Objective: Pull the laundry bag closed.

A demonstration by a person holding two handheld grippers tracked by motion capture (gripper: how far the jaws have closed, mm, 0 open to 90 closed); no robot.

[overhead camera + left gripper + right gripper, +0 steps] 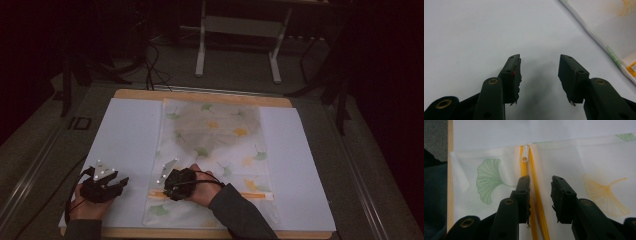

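White mesh pouch [215,150], near table edge: right gripper [540,182], jaws part-open and empty, should pinch zipper pull [524,155] squarely; left gripper [539,65] wide, idle.

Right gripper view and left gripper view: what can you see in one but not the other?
The right gripper view has the white zipper pull, the yellow zipper and a green leaf print, with the right tongs open above the zipper. The left gripper view has the left tongs open over the bare white sheet. Both show the leaf-printed bag and the white sheet.
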